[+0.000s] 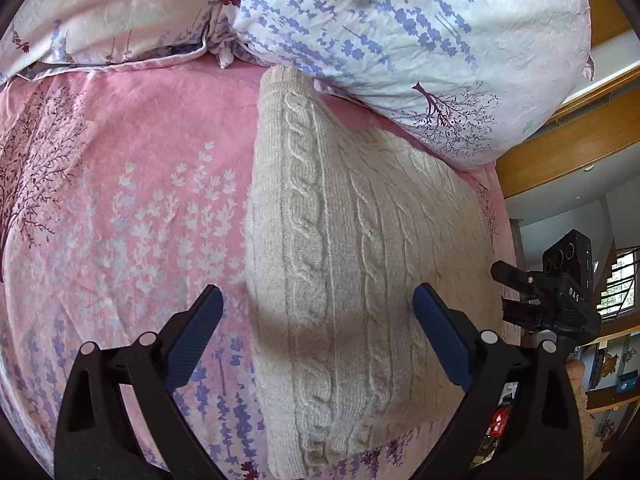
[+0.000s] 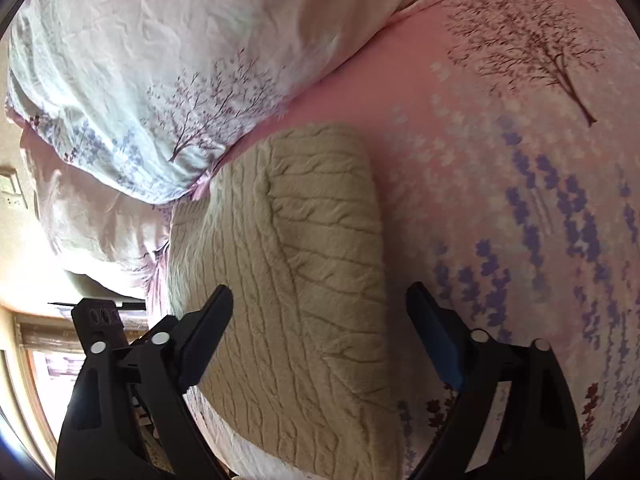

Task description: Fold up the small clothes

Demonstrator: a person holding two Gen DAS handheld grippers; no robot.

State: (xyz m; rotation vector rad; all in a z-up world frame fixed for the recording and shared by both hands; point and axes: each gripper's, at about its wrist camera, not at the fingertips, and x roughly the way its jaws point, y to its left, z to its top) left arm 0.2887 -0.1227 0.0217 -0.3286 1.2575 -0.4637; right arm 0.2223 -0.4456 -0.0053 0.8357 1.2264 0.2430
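Note:
A cream cable-knit sweater [image 1: 340,264] lies folded in a compact stack on the pink floral bed sheet [image 1: 120,200]. It also shows in the right wrist view [image 2: 304,280]. My left gripper [image 1: 318,300] is open and empty, its blue-padded fingers spread above the near part of the sweater. My right gripper [image 2: 320,300] is open and empty too, hovering over the sweater's near end. The right gripper's body [image 1: 560,292] shows at the right edge of the left wrist view, beside the sweater.
A white pillow with purple flower print [image 1: 400,40] lies against the sweater's far end; it also shows in the right wrist view [image 2: 160,80]. A second pillow [image 1: 100,12] lies at the back left. The bed's edge [image 1: 508,240] and wooden furniture [image 1: 560,152] are at right.

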